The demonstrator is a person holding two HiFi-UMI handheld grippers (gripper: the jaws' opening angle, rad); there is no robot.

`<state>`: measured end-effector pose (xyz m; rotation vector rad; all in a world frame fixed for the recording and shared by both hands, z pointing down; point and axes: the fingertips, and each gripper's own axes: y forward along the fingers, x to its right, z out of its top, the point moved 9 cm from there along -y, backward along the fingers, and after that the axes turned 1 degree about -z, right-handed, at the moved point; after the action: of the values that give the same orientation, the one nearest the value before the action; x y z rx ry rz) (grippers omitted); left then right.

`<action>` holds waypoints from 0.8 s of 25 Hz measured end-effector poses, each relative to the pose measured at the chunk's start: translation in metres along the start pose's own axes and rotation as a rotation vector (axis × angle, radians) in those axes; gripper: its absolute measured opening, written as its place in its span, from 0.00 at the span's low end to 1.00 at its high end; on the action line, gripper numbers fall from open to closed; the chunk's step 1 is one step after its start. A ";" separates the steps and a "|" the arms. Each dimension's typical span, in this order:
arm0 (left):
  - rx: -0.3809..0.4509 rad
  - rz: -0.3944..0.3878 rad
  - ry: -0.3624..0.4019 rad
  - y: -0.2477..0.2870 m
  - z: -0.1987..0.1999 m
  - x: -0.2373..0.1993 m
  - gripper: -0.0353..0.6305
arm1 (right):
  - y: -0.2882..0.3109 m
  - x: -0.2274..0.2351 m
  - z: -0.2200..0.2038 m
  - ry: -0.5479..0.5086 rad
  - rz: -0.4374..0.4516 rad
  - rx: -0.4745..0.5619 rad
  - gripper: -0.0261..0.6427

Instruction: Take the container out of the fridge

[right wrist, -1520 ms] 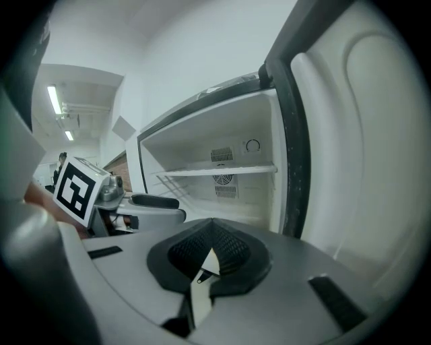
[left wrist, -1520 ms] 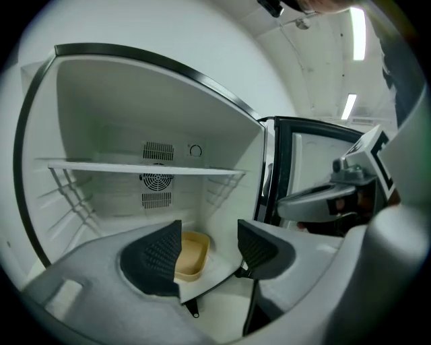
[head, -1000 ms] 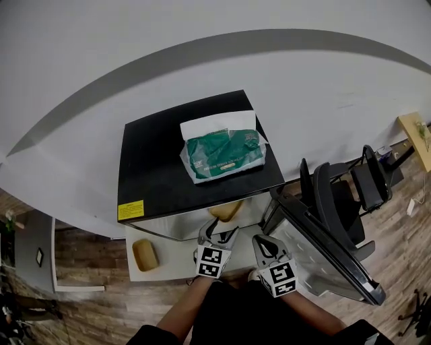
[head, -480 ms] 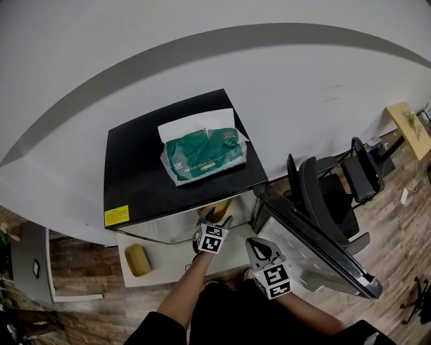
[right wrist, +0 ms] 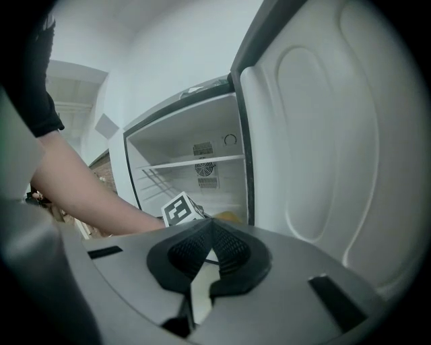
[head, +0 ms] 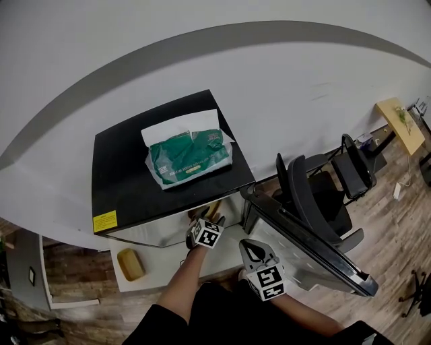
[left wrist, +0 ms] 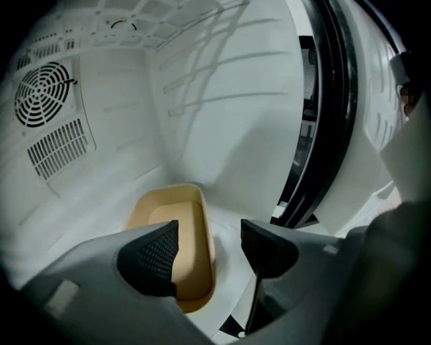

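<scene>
A tan container [left wrist: 176,232] lies on the white floor of the small fridge [head: 128,199]. My left gripper [left wrist: 209,251] is open inside the fridge, its jaws on either side of the container's right rim, the left pad over the container. From the head view the left gripper [head: 205,217] reaches under the fridge's black top, and a sliver of the container [head: 213,208] shows there. My right gripper [head: 254,253] is shut and empty, held back outside beside the open fridge door [head: 303,246]. The right gripper [right wrist: 210,251] points at the open fridge [right wrist: 195,172].
A green tissue pack [head: 188,155] lies on the fridge's black top. A second tan container [head: 129,263] sits on a white shelf at lower left. Black office chairs [head: 316,195] stand right of the door. A wire shelf [left wrist: 168,13] and a fan vent [left wrist: 42,94] are inside the fridge.
My left gripper has moved forward from outside the fridge into it, up to the tan container. The right gripper has stayed back near the door.
</scene>
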<state>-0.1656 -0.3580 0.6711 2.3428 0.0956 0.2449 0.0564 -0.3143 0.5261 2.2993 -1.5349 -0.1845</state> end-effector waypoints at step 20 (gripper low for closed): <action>-0.077 -0.006 0.092 0.003 -0.006 -0.008 0.14 | 0.001 0.003 0.002 0.011 0.000 -0.004 0.04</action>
<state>-0.1748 -0.3572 0.6766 2.2543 0.1351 0.3473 0.0564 -0.3177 0.5247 2.2931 -1.5275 -0.1747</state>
